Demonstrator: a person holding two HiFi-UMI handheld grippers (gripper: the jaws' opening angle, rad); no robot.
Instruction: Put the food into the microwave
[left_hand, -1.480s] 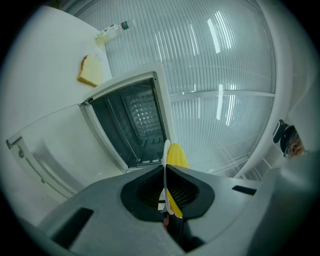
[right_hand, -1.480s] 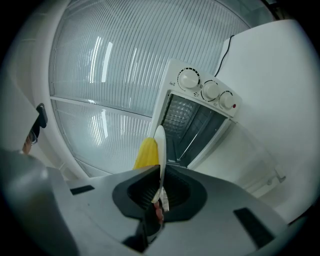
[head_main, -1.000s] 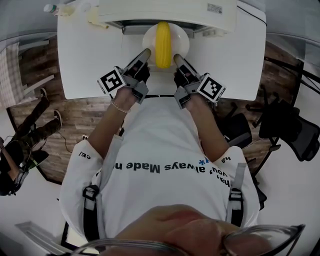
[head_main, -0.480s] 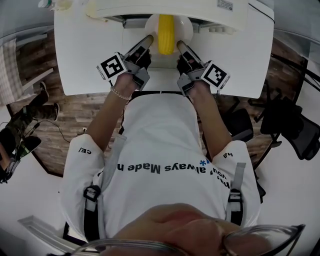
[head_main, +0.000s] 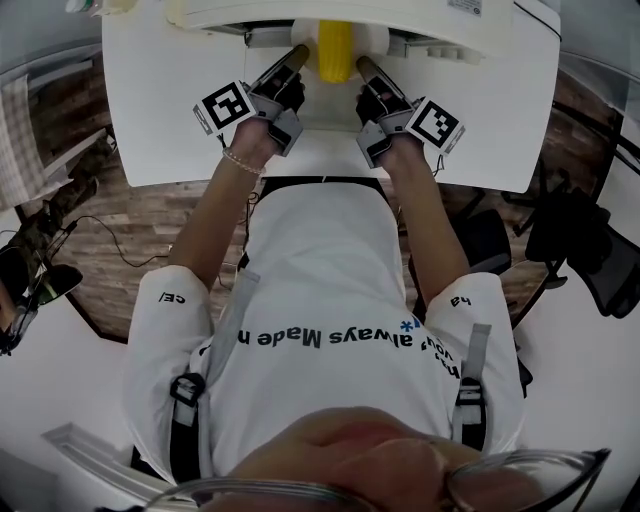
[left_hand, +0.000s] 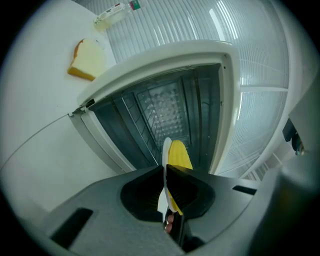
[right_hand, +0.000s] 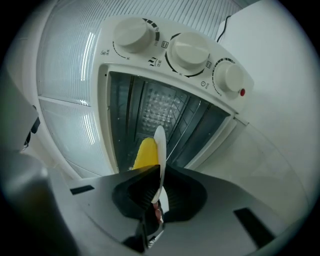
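Observation:
A long yellow piece of food (head_main: 335, 50) lies on a white plate (head_main: 375, 40) at the mouth of the white microwave (head_main: 420, 12). The microwave's top hides most of the plate. My left gripper (head_main: 293, 55) is shut on the plate's left rim, my right gripper (head_main: 362, 65) on its right rim. In the left gripper view the plate rim (left_hand: 165, 150) stands edge-on between the jaws of the left gripper (left_hand: 165, 172), the food (left_hand: 178, 156) just beyond, before the dark open cavity (left_hand: 160, 110). The right gripper view shows the right gripper (right_hand: 158, 175), the rim (right_hand: 160, 142), the food (right_hand: 146, 152) and the cavity (right_hand: 155, 110).
The microwave stands on a white table (head_main: 170, 130). A slice of bread (left_hand: 87, 60) and a small bottle (left_hand: 117, 10) lie on the table left of it. Three round knobs (right_hand: 190, 50) sit on the microwave's control panel. Chairs (head_main: 590, 250) stand at the right.
Both grippers have carried the plate forward, away from the person. More of the plate and the food now lies under the microwave's top.

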